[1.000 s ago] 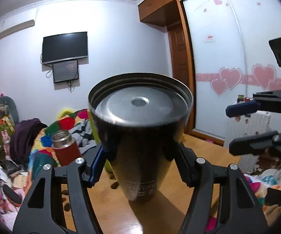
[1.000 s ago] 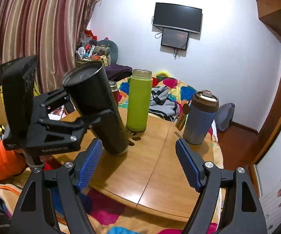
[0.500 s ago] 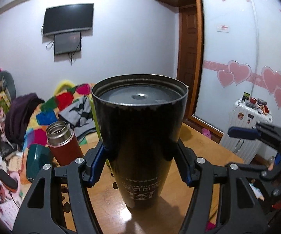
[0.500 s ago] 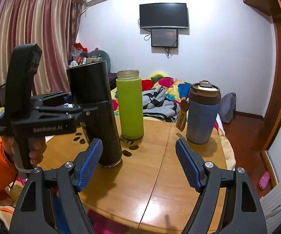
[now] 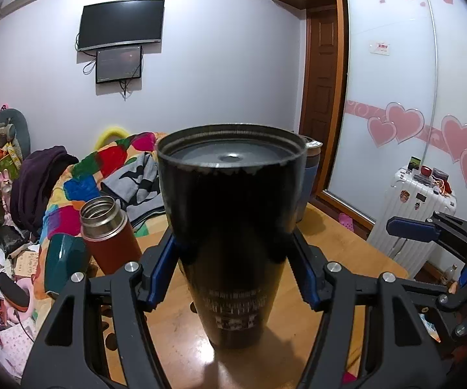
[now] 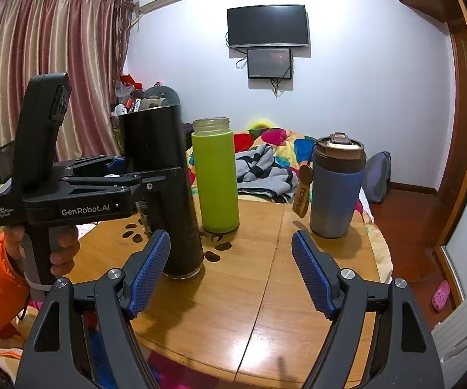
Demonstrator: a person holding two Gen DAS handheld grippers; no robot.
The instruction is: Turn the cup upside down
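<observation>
Left gripper (image 5: pixel 233 269): blue-padded jaws pressed against both sides of the tall black metal cup (image 5: pixel 230 227), holding it at mid-height.
Cup: centred between the left gripper's pads, standing inverted with its wide flat base up and its mouth on the round wooden table (image 6: pixel 266 291); in the right wrist view it stands just left of that tool's left pad.
Right gripper (image 6: pixel 230 272): jaws spread wide, nothing between them, hovering over the table's near edge.
Vessels counted: four, namely the black cup, one lime-green bottle (image 6: pixel 215 175) just behind it, one blue tumbler with brown lid (image 6: pixel 335 188) far right, and one red flask (image 5: pixel 108 233), seemingly lidless, beyond the left pad.
Grippers: two.
</observation>
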